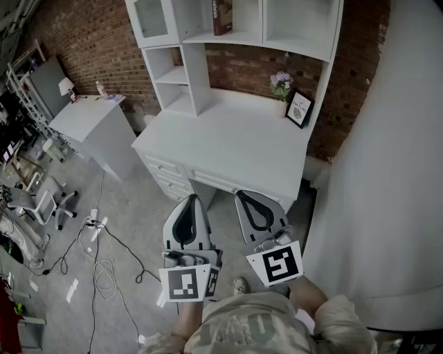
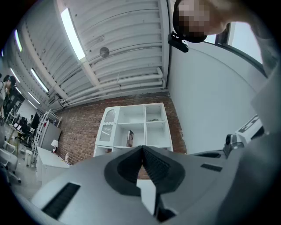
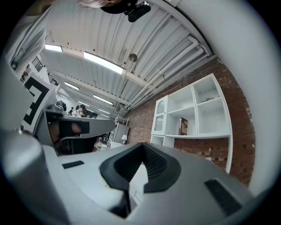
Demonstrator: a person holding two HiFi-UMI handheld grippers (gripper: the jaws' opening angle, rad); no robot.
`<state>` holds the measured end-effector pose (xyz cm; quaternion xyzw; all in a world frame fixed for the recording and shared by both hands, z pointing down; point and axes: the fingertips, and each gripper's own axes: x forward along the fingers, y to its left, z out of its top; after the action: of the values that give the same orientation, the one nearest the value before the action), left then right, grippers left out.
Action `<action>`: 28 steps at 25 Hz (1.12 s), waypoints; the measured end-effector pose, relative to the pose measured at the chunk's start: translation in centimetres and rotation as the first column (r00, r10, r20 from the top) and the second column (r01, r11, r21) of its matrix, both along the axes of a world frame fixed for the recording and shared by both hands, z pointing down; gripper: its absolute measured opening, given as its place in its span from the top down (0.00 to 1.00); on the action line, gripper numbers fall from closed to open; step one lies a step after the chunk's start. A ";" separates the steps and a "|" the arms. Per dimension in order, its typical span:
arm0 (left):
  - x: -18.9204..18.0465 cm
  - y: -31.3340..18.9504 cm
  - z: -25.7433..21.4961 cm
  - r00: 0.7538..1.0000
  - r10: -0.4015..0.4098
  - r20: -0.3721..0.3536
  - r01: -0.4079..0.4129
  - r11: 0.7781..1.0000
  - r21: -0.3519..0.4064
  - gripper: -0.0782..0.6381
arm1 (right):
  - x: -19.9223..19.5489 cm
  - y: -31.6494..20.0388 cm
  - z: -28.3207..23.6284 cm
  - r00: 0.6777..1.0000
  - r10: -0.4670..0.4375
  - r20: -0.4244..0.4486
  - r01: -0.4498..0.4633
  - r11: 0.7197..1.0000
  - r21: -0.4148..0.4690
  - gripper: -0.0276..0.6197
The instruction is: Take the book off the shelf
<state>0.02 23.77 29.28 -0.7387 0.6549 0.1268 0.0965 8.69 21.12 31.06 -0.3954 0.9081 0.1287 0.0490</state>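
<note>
Head view, near to far. My left gripper [image 1: 192,198] and my right gripper [image 1: 241,194] lie side by side close to my body. Their marker cubes are nearest me and their tips point ahead toward the desk [image 1: 228,142]. Both pairs of jaws are pressed together at the tips, leaving only the hollow between the black pads behind the tips, and neither pair holds anything.

Left of my left jaws, cables [image 1: 105,261] trail across the floor. Just ahead of both tips is the front edge of the white desk with its drawers. Farther ahead and right of my right jaws, a vase of flowers [image 1: 281,86] stands on the desktop just beside a framed picture [image 1: 300,108], near the brick wall [image 1: 256,66]. Far ahead and left of my left jaws, a small white cabinet [image 1: 93,124] carries a lamp [image 1: 66,86].

Farthest ahead, the white shelf unit [image 1: 196,69] rises from the back of the desk. The book [image 1: 221,16] stands upright in its middle upper compartment, well apart from both grippers.

Left gripper view: the book shows just above my closed tips, slightly to their left. Right gripper view: the book shows above and to the right of my closed tips.
</note>
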 end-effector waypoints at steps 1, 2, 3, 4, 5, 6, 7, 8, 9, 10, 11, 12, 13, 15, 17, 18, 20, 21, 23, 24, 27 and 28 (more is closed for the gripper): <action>0.1 -0.1 0.1 1.000 0.003 0.001 -0.003 1.000 -0.002 0.87 | 0.1 -0.1 0.0 1.000 0.004 0.003 -0.004 1.000 0.001 0.93; 0.2 -0.2 0.1 1.000 0.006 0.002 -0.006 1.000 -0.004 0.87 | 0.2 -0.2 0.1 1.000 0.008 0.006 -0.008 1.000 0.001 0.93; 0.2 -0.3 0.2 1.000 0.009 0.004 -0.009 1.000 -0.006 0.87 | 0.3 -0.3 0.1 1.000 0.012 0.007 -0.012 1.000 0.000 0.93; 0.3 -0.5 0.2 1.000 0.012 0.006 -0.012 1.000 -0.008 0.87 | 0.4 -0.5 0.2 1.000 0.016 0.007 -0.016 1.000 -0.002 0.93; 0.4 -0.7 0.3 1.000 0.016 0.008 -0.016 1.000 -0.009 0.87 | 0.4 -0.7 0.4 1.000 0.019 0.003 -0.019 1.000 -0.004 0.93; 0.4 -1.0 0.3 1.000 0.019 0.008 -0.019 1.000 -0.011 0.87 | 0.4 -0.9 0.5 1.000 0.021 -0.006 -0.021 1.000 -0.007 0.93; 0.4 -1.2 0.3 1.000 0.021 0.008 -0.021 1.000 -0.013 0.87 | 0.4 -1.1 0.7 1.000 0.021 -0.016 -0.021 1.000 -0.008 0.93; 0.5 -1.5 0.4 1.000 0.024 0.007 -0.024 1.000 -0.016 0.87 | 0.3 -1.3 0.8 0.999 0.022 -0.023 -0.022 1.000 -0.009 0.93; 0.6 -1.8 0.5 1.000 0.027 0.006 -0.027 0.999 -0.019 0.87 | 0.3 -1.6 0.9 0.999 0.024 -0.023 -0.024 1.000 -0.008 0.93; 0.6 -2.1 0.7 1.000 0.031 0.006 -0.030 0.999 -0.022 0.87 | 0.4 -1.8 0.9 1.000 0.027 -0.015 -0.027 1.000 -0.008 0.93; 0.7 -2.4 0.9 0.999 0.035 0.006 -0.034 0.999 -0.025 0.87 | 0.5 -2.0 0.9 1.000 0.029 -0.001 -0.029 1.000 -0.009 0.93; 0.8 -2.6 1.1 0.999 0.039 0.006 -0.038 0.999 -0.028 0.87 | 0.5 -2.2 0.9 0.999 0.031 0.013 -0.031 0.999 -0.009 0.93; 0.8 -2.9 1.2 0.999 0.042 0.005 -0.041 0.999 -0.031 0.87 | 0.5 -2.4 1.0 0.999 0.032 0.020 -0.032 0.999 -0.007 0.93; 0.6 -3.4 1.5 0.999 0.043 0.001 -0.043 0.999 -0.034 0.87 | 0.5 -2.9 1.2 0.999 0.038 0.015 -0.038 0.999 -0.005 0.93; 0.2 -4.0 1.7 0.999 0.037 -0.004 -0.037 0.999 -0.036 0.87 | 0.4 -3.5 1.5 0.999 0.041 0.008 -0.041 0.999 -0.005 0.93; 0.1 -4.2 1.8 0.999 0.032 -0.007 -0.033 0.999 -0.038 0.87 | 0.3 -3.7 1.6 0.999 0.037 0.011 -0.036 0.999 -0.007 0.93; -0.2 -4.5 2.2 1.000 0.023 -0.014 -0.024 0.999 -0.046 0.87 | 0.1 -3.9 1.9 1.000 0.018 0.012 -0.017 1.000 -0.018 0.93; -0.3 -4.6 2.5 1.000 0.020 -0.015 -0.021 0.998 -0.051 0.87 | 0.0 -3.9 2.2 1.000 0.007 0.005 -0.007 1.000 -0.026 0.93; -0.6 -4.9 2.8 1.000 0.015 -0.016 -0.016 0.998 -0.062 0.87 | -0.5 -4.3 2.7 1.000 -0.013 -0.007 0.012 0.999 -0.045 0.93; -0.9 -5.1 2.9 1.000 0.011 -0.017 -0.012 0.998 -0.066 0.87 | -0.9 -4.6 2.9 1.000 -0.022 -0.007 0.021 0.998 -0.055 0.93; -2.4 -6.0 3.0 1.000 -0.007 -0.023 0.005 0.997 -0.075 0.87 | -2.2 -5.5 3.0 0.999 -0.045 0.003 0.046 0.997 -0.068 0.93; -2.9 -6.5 3.2 1.000 -0.011 -0.027 0.009 0.997 -0.073 0.87 | -2.6 -5.9 3.0 0.999 -0.050 0.001 0.050 0.996 -0.069 0.93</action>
<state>-2.89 17.31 32.44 -0.7367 0.6641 0.1123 0.0611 6.08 15.20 34.09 -0.3740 0.9216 0.0962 0.0380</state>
